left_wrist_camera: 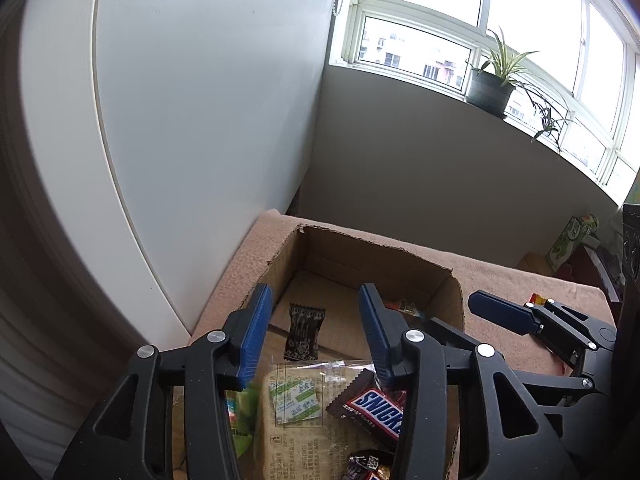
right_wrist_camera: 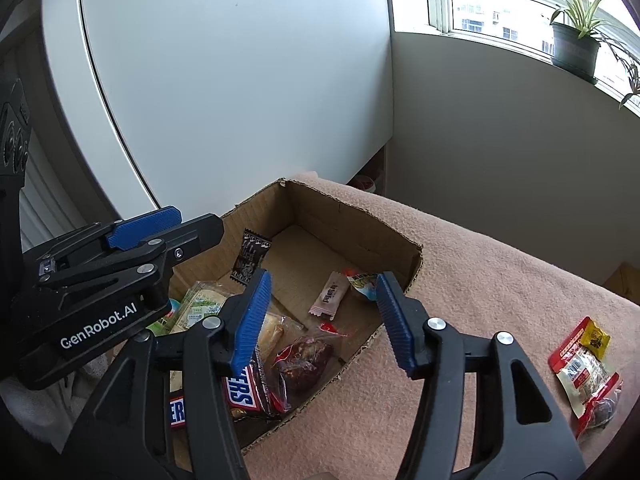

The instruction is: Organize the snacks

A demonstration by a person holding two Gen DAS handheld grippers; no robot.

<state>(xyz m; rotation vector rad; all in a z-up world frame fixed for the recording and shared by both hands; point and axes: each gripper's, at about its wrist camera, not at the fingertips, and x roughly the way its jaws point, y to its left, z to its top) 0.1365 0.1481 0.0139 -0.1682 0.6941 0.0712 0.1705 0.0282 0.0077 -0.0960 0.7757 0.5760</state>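
White cabinet panel (left_wrist_camera: 200, 100) fills 9–12 o'clock in both views. Window (left_wrist_camera: 500, 20) at 1 o'clock, potted plant (left_wrist_camera: 492, 84) on its sill. Pink blanket (right_wrist_camera: 480, 264) covers the surface, 3–6 o'clock in right view. Open cardboard box (right_wrist_camera: 404, 248) sits on it, center of both views.

Left gripper (left_wrist_camera: 316, 340): over the box, jaws apart, nothing between the pads. Right gripper (right_wrist_camera: 324, 320): jaws apart, empty, over the box's right wall. In left view only one blue finger of the right gripper shows at 3 o'clock.

Snacks in box, big to small: clear bread pack (left_wrist_camera: 304, 412) with a sachet inside, 6 o'clock left view; Snickers bar (left_wrist_camera: 372, 408) lying on its right edge; second Snickers (right_wrist_camera: 176, 412) at 7 o'clock right view; clear pack with dark red contents (right_wrist_camera: 304, 364) beside them; green packet (left_wrist_camera: 240, 412) at bread's left; black patterned wrapper (left_wrist_camera: 304, 332) on box floor, apart from the pile; pink candy (right_wrist_camera: 330, 294); colorful candy (right_wrist_camera: 362, 282) just beside it near right wall.

Outside box: red-yellow packet (right_wrist_camera: 584, 364) on blanket, 4 o'clock right view, well apart from box.
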